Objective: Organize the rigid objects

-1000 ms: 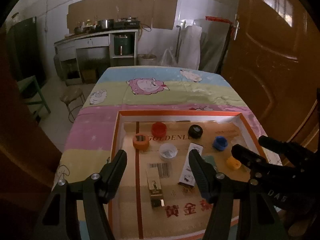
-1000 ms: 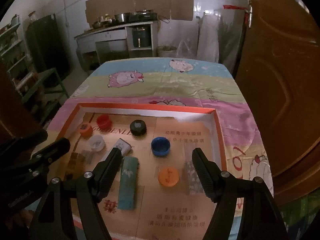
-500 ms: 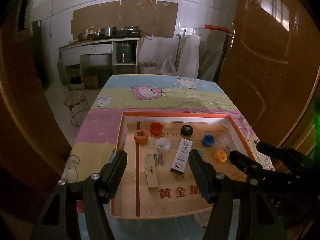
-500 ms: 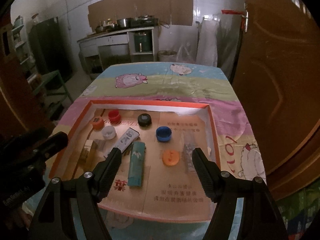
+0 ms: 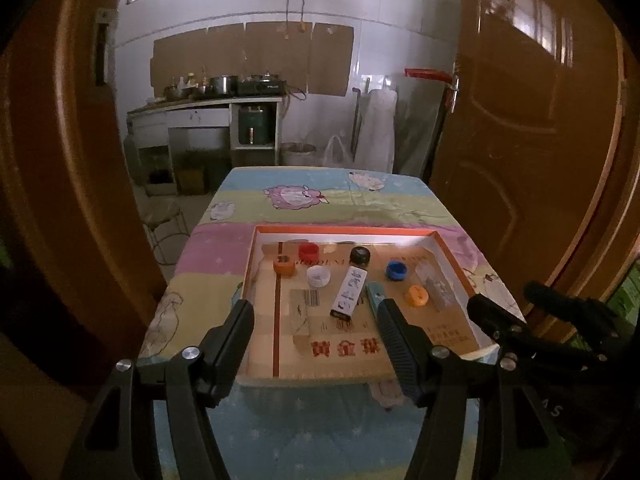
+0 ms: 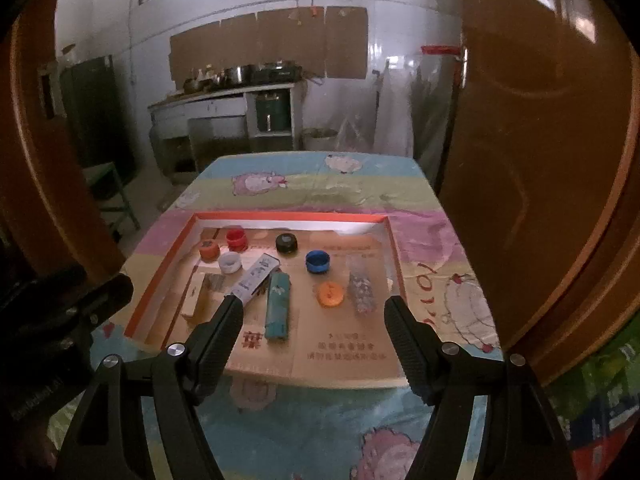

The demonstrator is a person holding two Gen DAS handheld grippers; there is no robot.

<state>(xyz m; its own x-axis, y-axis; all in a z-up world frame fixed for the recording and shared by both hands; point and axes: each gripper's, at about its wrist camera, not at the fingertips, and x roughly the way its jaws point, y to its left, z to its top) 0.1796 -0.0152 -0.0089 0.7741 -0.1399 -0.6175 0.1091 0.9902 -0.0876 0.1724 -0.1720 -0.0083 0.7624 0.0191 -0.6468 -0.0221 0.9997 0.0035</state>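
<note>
both grippers, your left gripper (image 5: 316, 322) and right gripper (image 6: 314, 316), hang spread wide and empty above the near edge of the tray (image 6: 160, 276), where bottle caps (image 6: 318, 261) and small boxes (image 6: 277, 306) lie loosely scattered.

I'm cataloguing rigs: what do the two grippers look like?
Both are matte black. The left gripper and right gripper each have two angular arms with silver screws and finely ribbed finger pads. Faint pale lettering marks each body. No cables or sleeves show.
</note>
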